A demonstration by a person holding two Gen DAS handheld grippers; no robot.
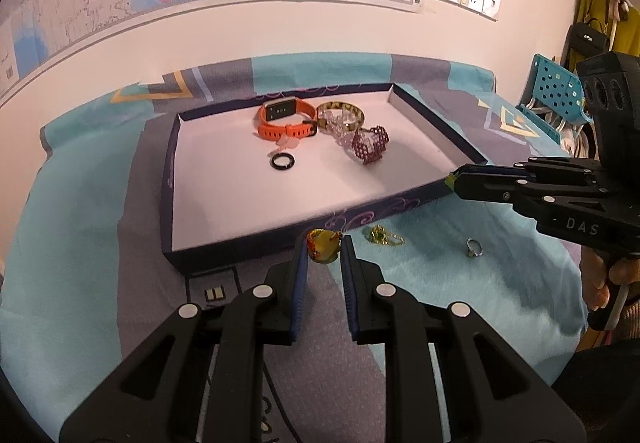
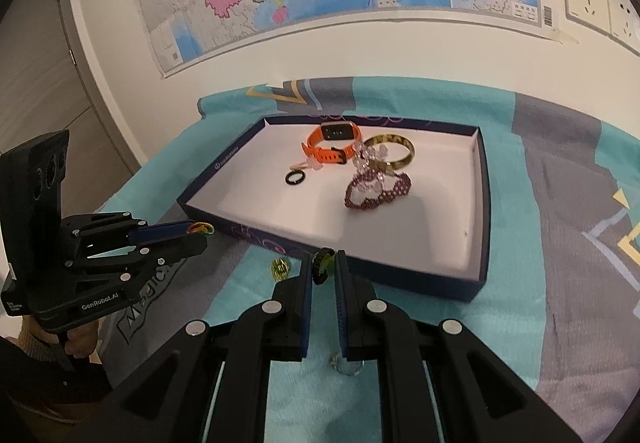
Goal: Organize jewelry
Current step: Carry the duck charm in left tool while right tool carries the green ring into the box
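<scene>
In the left wrist view, the left gripper [image 1: 325,245] pinches a yellow-and-red ring [image 1: 324,245] between nearly closed jaws, at 6 o'clock of the navy tray [image 1: 280,239]. In the right wrist view, the right gripper [image 2: 324,267], almost closed, clamps a dark beaded piece [image 2: 322,265] at the tray's 6 o'clock edge; a gold pendant [image 2: 280,268] lies at its 9 o'clock.

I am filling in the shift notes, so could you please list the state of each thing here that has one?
left gripper: shut on a yellow and red ring
right gripper: shut on a small dark beaded piece
tray: open, jewelry inside
orange watch: strap fastened, in tray
gold pendant: loose on cloth
silver ring: loose on cloth
</scene>
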